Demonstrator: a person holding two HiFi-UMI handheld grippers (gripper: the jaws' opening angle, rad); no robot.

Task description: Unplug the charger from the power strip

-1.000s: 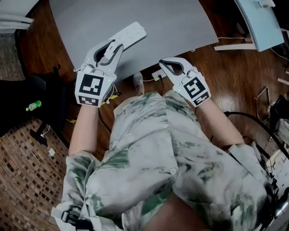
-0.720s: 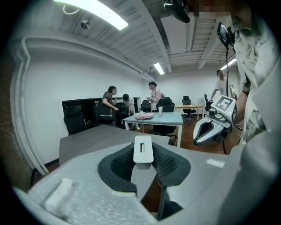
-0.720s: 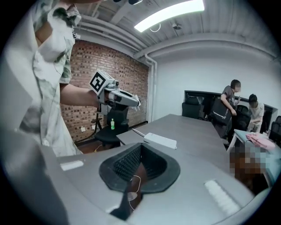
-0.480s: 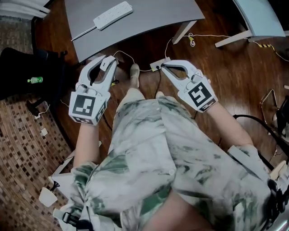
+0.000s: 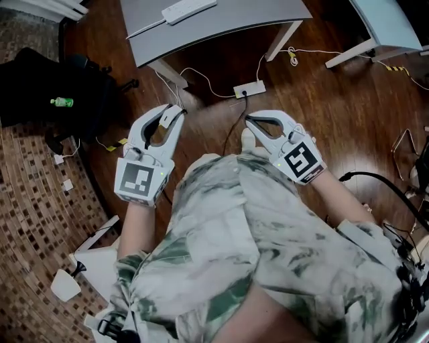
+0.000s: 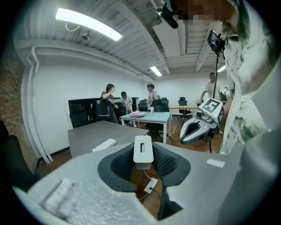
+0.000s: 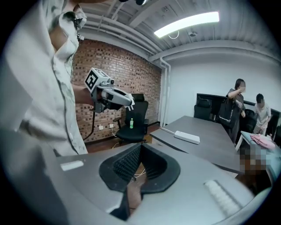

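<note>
Charger (image 6: 143, 151), a small white block, is clamped at the tips of the left gripper (image 5: 171, 115), well apart from the power strip (image 5: 190, 8) on the grey table (image 5: 234, 20). The right gripper (image 5: 251, 122) is closed and empty. Pinched only at the tips, the charger could slip and drop onto the wooden floor (image 5: 335, 100).

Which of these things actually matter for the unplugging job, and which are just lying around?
Part of the job: white block charger, gripped in the left gripper; long white power strip on the grey table.

Just lying about: green bottle on the black office chair; small white socket box with cables on the wooden floor; pale blue table.
</note>
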